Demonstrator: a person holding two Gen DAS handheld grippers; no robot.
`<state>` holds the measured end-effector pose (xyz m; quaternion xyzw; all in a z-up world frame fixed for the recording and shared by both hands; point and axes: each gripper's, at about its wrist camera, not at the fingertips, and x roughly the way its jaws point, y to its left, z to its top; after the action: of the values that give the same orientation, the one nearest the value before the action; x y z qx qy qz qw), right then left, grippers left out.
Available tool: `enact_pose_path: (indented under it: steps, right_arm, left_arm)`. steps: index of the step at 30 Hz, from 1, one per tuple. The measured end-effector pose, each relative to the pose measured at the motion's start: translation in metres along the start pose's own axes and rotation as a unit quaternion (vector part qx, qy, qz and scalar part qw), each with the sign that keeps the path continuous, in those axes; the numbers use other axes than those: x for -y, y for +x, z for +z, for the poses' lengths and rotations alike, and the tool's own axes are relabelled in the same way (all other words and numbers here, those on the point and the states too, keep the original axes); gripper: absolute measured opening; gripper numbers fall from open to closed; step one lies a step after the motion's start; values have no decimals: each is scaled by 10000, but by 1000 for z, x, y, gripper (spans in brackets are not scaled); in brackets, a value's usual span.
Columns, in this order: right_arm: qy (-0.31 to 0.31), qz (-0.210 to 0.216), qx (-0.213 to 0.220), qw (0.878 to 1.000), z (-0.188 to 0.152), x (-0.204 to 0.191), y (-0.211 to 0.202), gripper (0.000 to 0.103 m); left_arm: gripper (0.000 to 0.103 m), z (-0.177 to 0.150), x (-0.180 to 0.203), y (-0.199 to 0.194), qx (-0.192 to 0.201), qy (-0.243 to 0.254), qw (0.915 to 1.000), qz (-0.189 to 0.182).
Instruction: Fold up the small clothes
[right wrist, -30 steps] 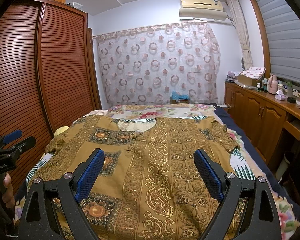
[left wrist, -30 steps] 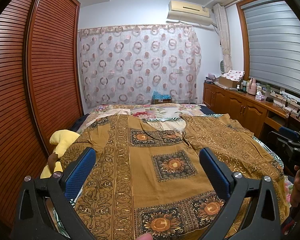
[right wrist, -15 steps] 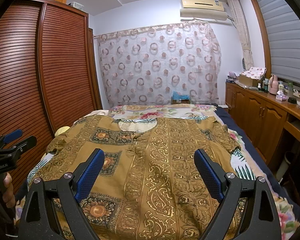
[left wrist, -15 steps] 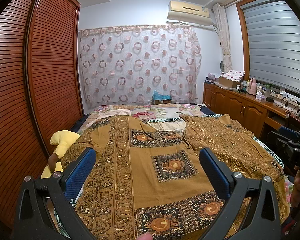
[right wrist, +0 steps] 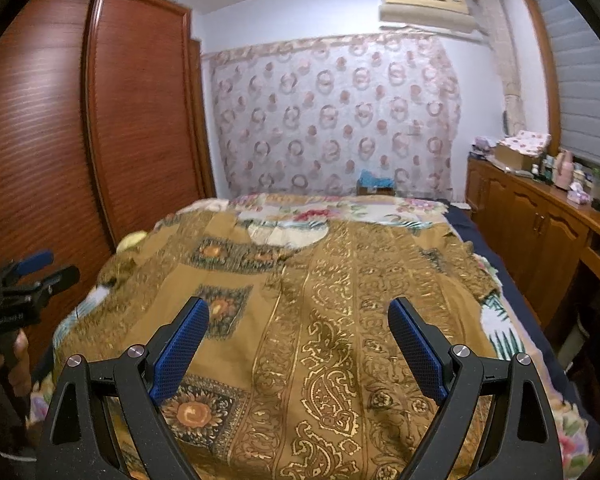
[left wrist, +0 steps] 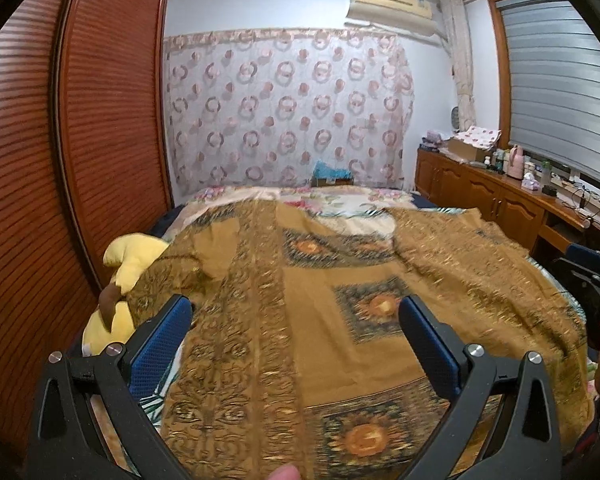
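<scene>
A brown and gold patterned shirt (left wrist: 320, 300) (right wrist: 340, 300) lies spread flat over the bed, collar toward the far curtain. My left gripper (left wrist: 296, 320) hovers open above the shirt's left half, near its lower hem, holding nothing. Over the shirt's right half my right gripper (right wrist: 298, 322) also stands open and empty. Each gripper shows at the edge of the other's view: the right one (left wrist: 592, 276) at the right edge of the left wrist view, the left one (right wrist: 24, 280) at the left edge of the right wrist view.
A yellow plush toy (left wrist: 128, 264) lies at the bed's left edge beside the slatted wardrobe doors (left wrist: 100, 120). A floral bedsheet (right wrist: 320, 212) shows past the collar. Wooden cabinets (right wrist: 540, 232) with clutter on top line the right wall. A patterned curtain (left wrist: 288, 112) hangs behind.
Both views have shifted and blurred: both grippers have moved, tilting down slightly toward the shirt. Their jaws stay open and the shirt has not moved.
</scene>
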<state>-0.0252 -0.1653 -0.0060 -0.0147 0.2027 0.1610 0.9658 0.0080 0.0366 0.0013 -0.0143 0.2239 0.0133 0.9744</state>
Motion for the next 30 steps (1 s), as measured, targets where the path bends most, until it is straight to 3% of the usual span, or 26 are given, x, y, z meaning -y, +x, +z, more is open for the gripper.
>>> enact_pose_path:
  steps: [12,21,26,30]
  right_arm:
    - [-421,409,-463,9972,15,11,57,92]
    - [-547,618,-1122,9903,28,21,103,92]
    - [-602,580,-1184,9894,40,27,116,92]
    - [-548,597,-1308,9881,38,24,126,92]
  left_arm:
    - [103,-8,-74,43,-464,-366,9980,201]
    - [103,-11,-128,82,-1104,-488,9921,347]
    - [94,-14,-149,103,-1461,-546,9875,224]
    - [79,-16,-164,120,-1764,-829,9808,30]
